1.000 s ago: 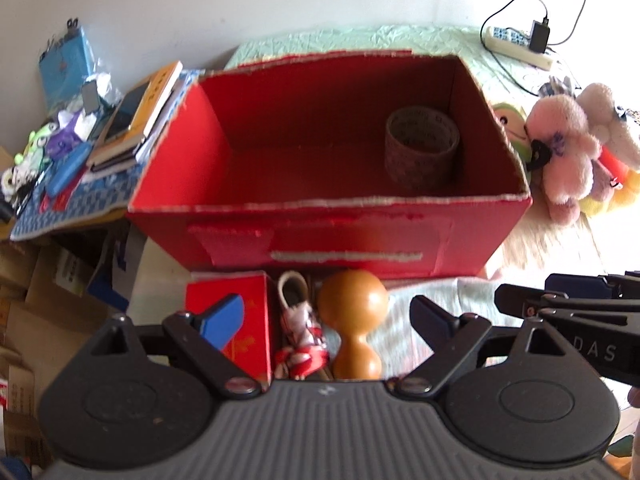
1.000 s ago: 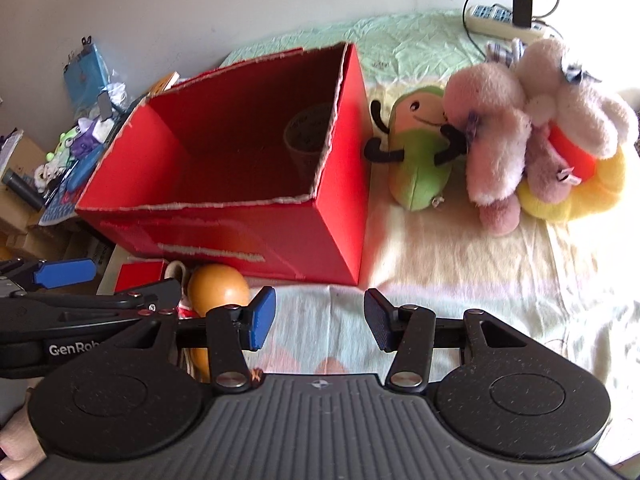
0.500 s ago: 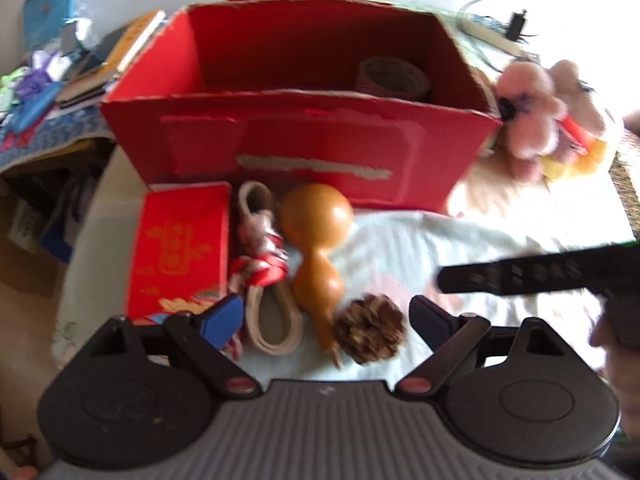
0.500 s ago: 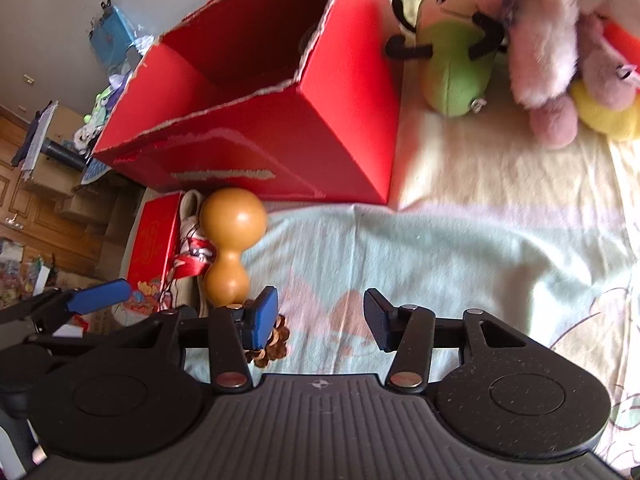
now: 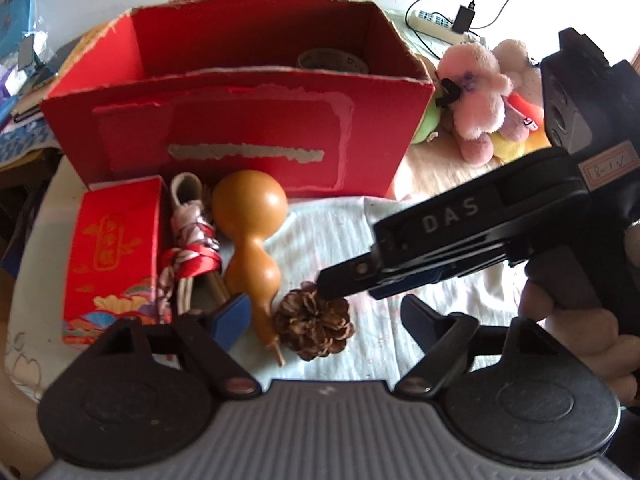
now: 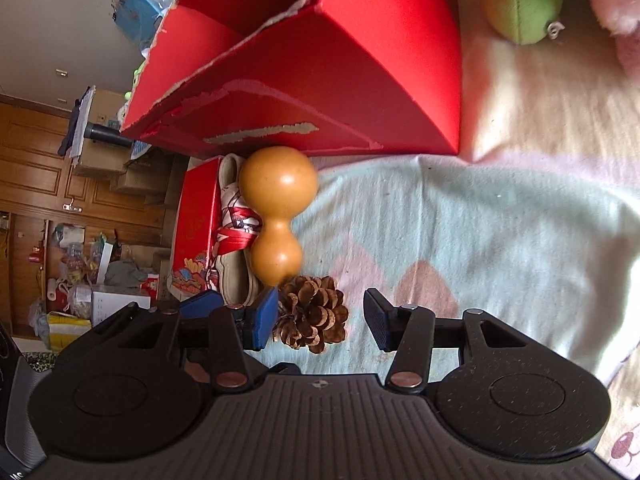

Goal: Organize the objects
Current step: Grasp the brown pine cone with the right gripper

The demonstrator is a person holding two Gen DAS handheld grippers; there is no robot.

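Both grippers are converging on the pine cone [image 6: 311, 316], which is lying on the pale patterned bedspread [image 6: 480, 240] in front of the red cardboard box [image 5: 240, 128]. The cone is sitting just beside the narrow stem end of the gourd [image 5: 250, 248], whose long axis is running from the box toward the cameras. In the right wrist view the right gripper [image 6: 322, 322] is bracketing the cone: the cone is lying between the pads, close against the blue left pad, with clear space on the other side. Its jaws are standing part-open, pressing on nothing. The left gripper [image 5: 326, 316] is also framing the cone and the gourd's stem; its jaws have just been closing, yet they are gripping nothing. The right gripper appears the nearer, its fingertips seeming to overlap the cone in the left wrist view.
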